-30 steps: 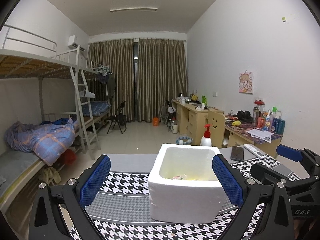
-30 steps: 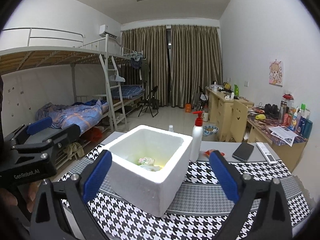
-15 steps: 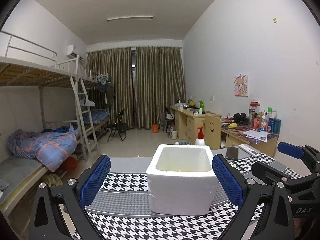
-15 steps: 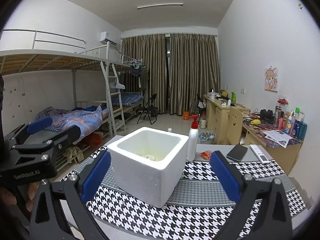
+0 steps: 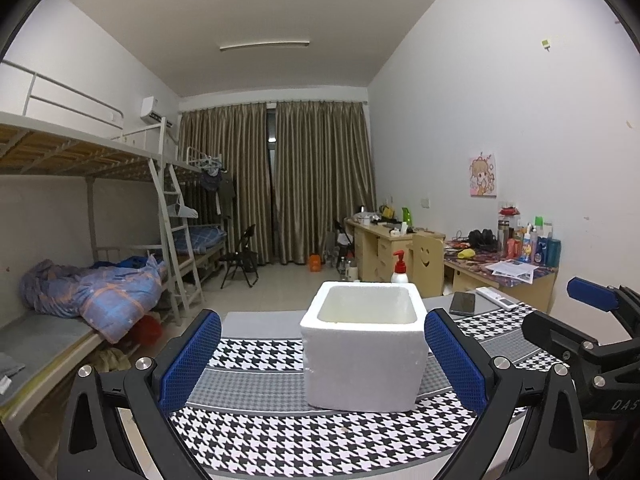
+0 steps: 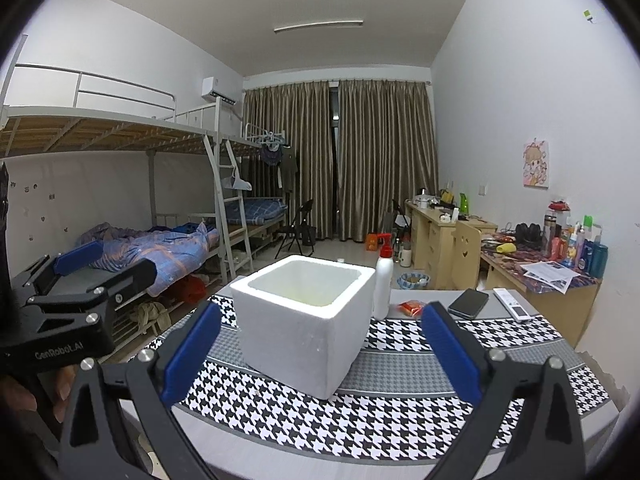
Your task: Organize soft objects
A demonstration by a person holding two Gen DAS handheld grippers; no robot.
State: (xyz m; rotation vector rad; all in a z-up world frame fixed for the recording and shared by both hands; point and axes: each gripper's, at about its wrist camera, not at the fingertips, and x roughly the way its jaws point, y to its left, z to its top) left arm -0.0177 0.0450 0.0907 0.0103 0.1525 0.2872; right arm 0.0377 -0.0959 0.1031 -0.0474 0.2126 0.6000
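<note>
A white foam box (image 5: 362, 350) stands upright on a table covered by a black-and-white houndstooth cloth (image 5: 280, 436). From these views the inside of the box cannot be seen to its bottom, so any soft things in it are hidden. The left gripper (image 5: 322, 356) is held near the table edge in front of the box, its blue-padded fingers (image 5: 188, 360) spread wide and holding nothing. The right gripper (image 6: 320, 350) sits beside it, fingers equally wide apart and empty. Behind the box stands a white pump bottle (image 6: 383, 282) with a red top; a small red packet (image 6: 411, 307), a phone (image 6: 468, 303) and a remote (image 6: 512, 305) lie farther right.
</note>
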